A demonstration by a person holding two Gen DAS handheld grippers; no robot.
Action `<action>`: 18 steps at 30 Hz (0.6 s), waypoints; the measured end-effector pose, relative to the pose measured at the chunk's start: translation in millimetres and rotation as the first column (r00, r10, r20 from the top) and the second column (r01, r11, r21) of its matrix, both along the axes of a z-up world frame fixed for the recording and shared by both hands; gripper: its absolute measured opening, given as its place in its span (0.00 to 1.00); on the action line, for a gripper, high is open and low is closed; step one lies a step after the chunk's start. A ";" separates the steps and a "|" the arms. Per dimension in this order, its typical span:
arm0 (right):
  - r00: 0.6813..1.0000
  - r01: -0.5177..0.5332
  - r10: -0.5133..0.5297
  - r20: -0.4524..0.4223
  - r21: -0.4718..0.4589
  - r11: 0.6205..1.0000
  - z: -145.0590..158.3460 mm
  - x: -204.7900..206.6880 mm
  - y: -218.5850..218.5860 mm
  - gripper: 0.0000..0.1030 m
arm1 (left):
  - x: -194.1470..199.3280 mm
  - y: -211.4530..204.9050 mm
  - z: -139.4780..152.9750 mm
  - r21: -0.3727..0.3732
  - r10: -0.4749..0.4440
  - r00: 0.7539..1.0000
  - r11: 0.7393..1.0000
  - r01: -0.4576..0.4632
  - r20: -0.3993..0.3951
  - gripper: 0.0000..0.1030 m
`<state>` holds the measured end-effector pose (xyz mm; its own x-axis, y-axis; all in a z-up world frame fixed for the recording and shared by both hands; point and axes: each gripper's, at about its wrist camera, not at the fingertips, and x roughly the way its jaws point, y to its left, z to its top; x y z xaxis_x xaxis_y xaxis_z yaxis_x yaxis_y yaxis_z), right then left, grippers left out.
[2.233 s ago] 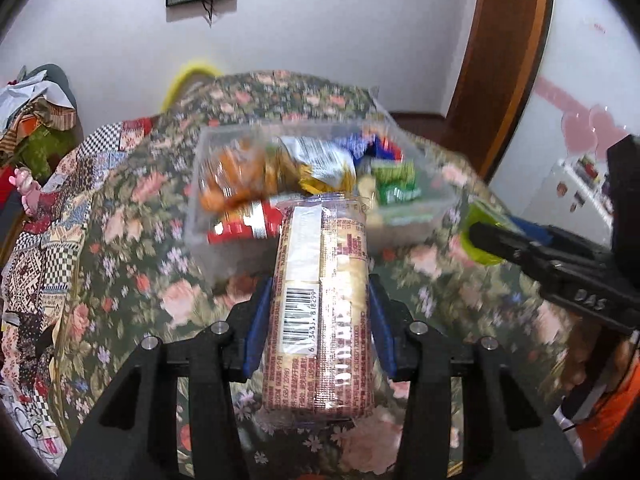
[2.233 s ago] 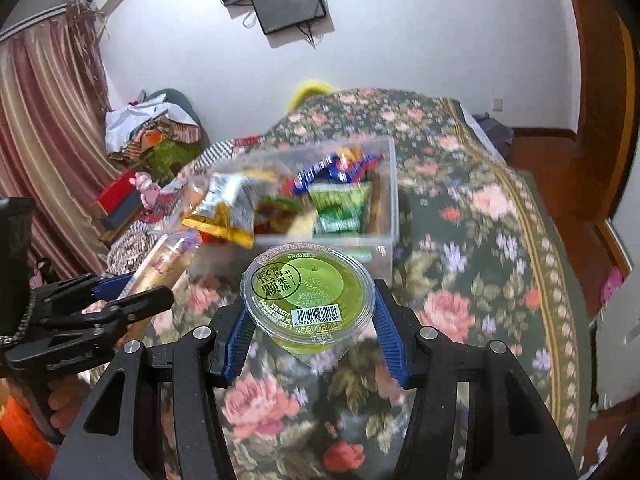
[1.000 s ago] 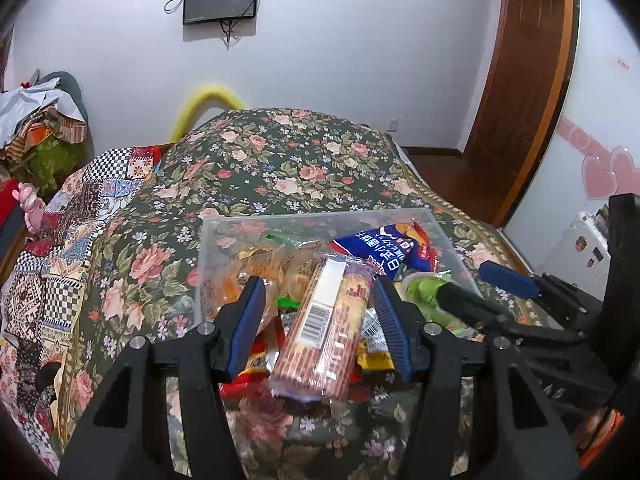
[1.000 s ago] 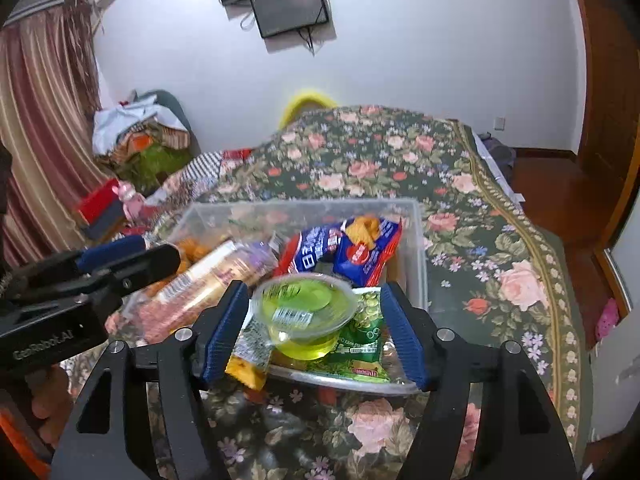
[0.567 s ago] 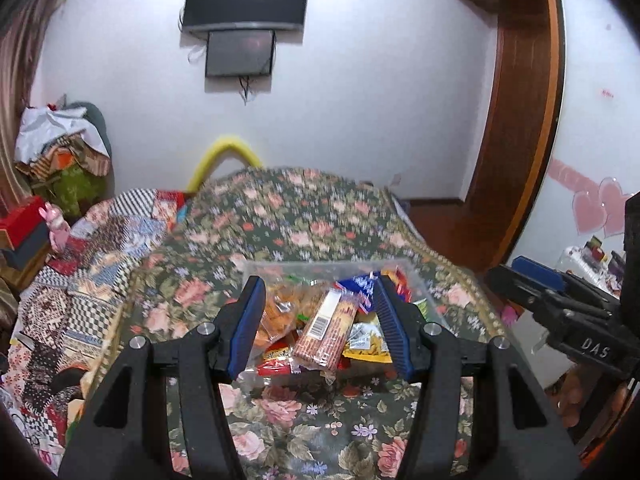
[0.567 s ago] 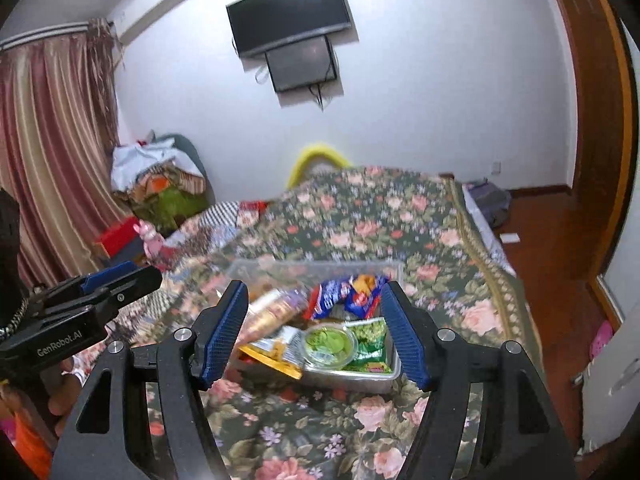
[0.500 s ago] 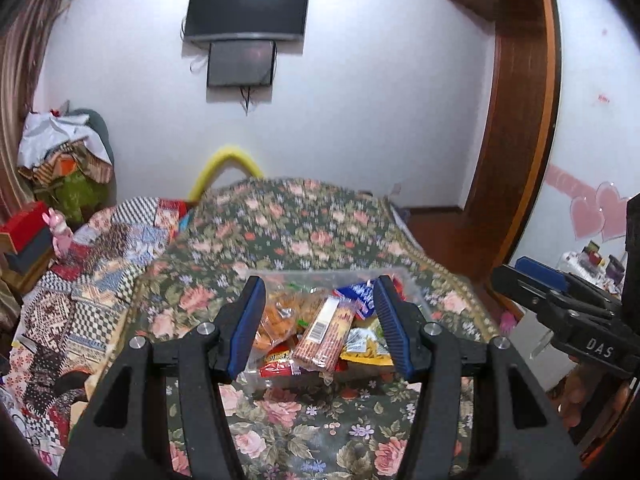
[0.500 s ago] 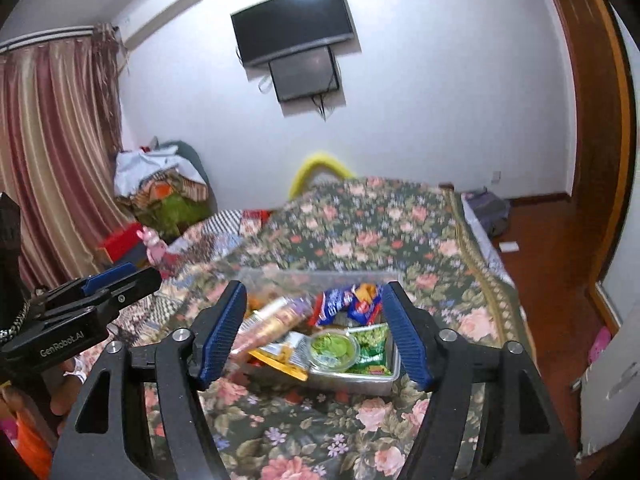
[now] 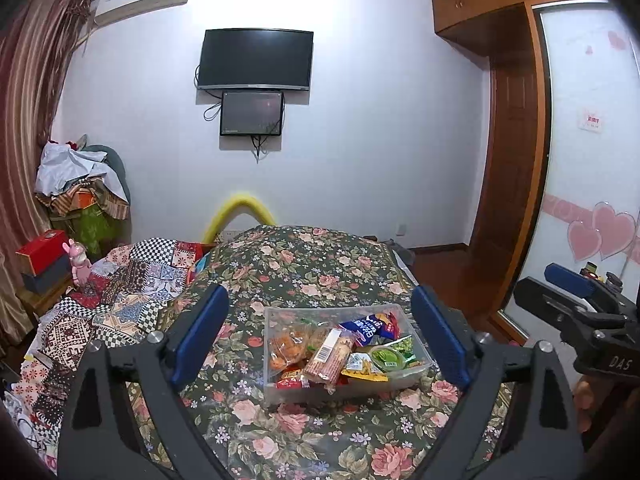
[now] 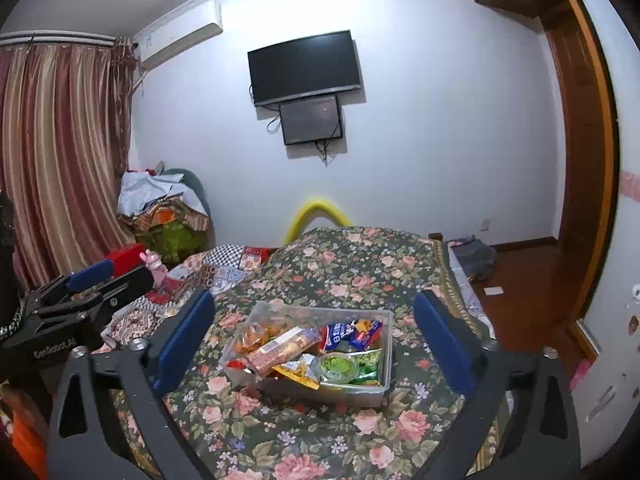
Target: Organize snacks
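Note:
A clear plastic bin (image 9: 280,392) (image 10: 372,396) full of snacks stands on the floral bedspread. In it lie a long biscuit packet (image 9: 329,356) (image 10: 280,350), a green jelly cup (image 9: 387,358) (image 10: 338,366), a blue bag (image 9: 366,326) (image 10: 346,334) and orange snacks (image 9: 286,350). My left gripper (image 9: 320,334) is open and empty, held back above the bin. My right gripper (image 10: 314,338) is open and empty, also held back from it. Each gripper shows at the edge of the other's view.
The floral bed (image 9: 312,268) fills the foreground, with a patchwork quilt (image 9: 120,292) at its left. A pile of clothes (image 9: 80,184) and a red box (image 9: 40,244) stand at the left wall. A wooden door (image 9: 512,184) is at the right.
Both grippers let go of the biscuit packet and the jelly cup into the bin, opened, and pulled back and up away from it.

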<state>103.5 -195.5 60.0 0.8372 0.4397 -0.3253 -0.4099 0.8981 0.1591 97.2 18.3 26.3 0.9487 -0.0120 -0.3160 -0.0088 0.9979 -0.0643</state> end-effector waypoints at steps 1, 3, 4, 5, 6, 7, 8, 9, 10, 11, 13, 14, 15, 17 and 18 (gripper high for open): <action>1.000 0.005 -0.005 0.006 0.000 1.000 -0.2 -1.8 -0.6 0.99 | 0.0 1.3 -0.7 0.000 0.003 1.000 1.000 -0.003 0.000 0.92; 1.000 0.008 -0.008 0.010 -0.006 1.000 -0.8 -3.1 0.4 1.00 | -0.6 1.4 -1.4 0.002 0.007 1.000 1.000 -0.007 0.001 0.93; 1.000 0.010 -0.010 0.009 -0.011 1.000 -1.6 -3.4 1.2 1.00 | -1.1 1.4 -1.9 0.004 0.009 1.000 1.000 -0.009 0.002 0.93; 1.000 0.015 -0.015 0.009 -0.018 1.000 -2.3 -3.5 2.6 1.00 | -2.2 0.8 -2.2 0.006 0.010 1.000 1.000 -0.010 0.003 0.94; 1.000 0.018 -0.018 0.009 -0.024 1.000 -3.1 -4.1 3.2 1.00 | -2.3 1.0 -2.7 0.008 0.012 1.000 1.000 -0.012 0.003 0.95; 1.000 0.021 -0.021 0.008 -0.028 0.999 -4.3 -5.1 3.1 1.00 | -2.6 1.1 -3.0 0.008 0.013 1.000 1.000 -0.013 0.004 0.96; 1.000 0.025 -0.025 0.005 -0.031 0.999 -5.3 -4.3 3.8 1.00 | -2.7 1.3 -3.4 0.010 0.014 1.000 1.000 -0.014 0.007 0.96; 1.000 0.026 -0.026 0.003 -0.032 0.999 -5.4 -5.0 3.3 1.00 | -3.3 1.0 -3.6 0.011 0.015 1.000 1.000 -0.015 0.008 0.96; 1.000 0.026 -0.026 0.001 -0.033 0.999 -5.7 -4.9 4.1 1.00 | -3.7 1.0 -4.0 0.012 0.015 1.000 1.000 -0.015 0.008 0.96; 1.000 0.027 -0.027 -0.001 -0.032 0.999 -6.6 -3.9 4.8 1.00 | -4.0 1.2 -4.4 0.012 0.016 1.000 1.000 -0.016 0.009 0.97; 1.000 0.027 -0.027 0.000 -0.033 0.999 -6.8 -4.8 3.7 1.00 | -3.9 1.2 -4.9 0.013 0.017 1.000 1.000 -0.017 0.008 0.98; 1.000 0.028 -0.028 0.000 -0.034 0.999 -7.6 -3.8 4.2 1.00 | -4.0 1.3 -5.0 0.015 0.018 1.000 1.000 -0.018 0.010 0.98; 1.000 0.029 -0.029 0.001 -0.034 0.999 -8.3 -3.1 4.5 1.00 | -4.0 1.6 -5.6 0.017 0.018 1.000 1.000 -0.018 0.010 0.99; 1.000 0.031 -0.031 0.004 -0.034 0.999 -8.5 -5.3 4.7 1.00 | -4.1 1.5 -6.6 0.021 0.018 1.000 1.000 -0.018 0.006 0.99; 1.000 0.031 -0.031 0.004 -0.033 0.999 -8.4 -5.3 4.8 1.00 | -4.0 1.3 -7.0 0.023 0.016 1.000 1.000 -0.016 0.003 0.99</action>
<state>98.2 -190.6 51.6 0.8514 0.4024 -0.3365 -0.3820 0.9153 0.1279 93.2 19.6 19.2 0.9497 0.0100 -0.3129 -0.0243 0.9988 -0.0417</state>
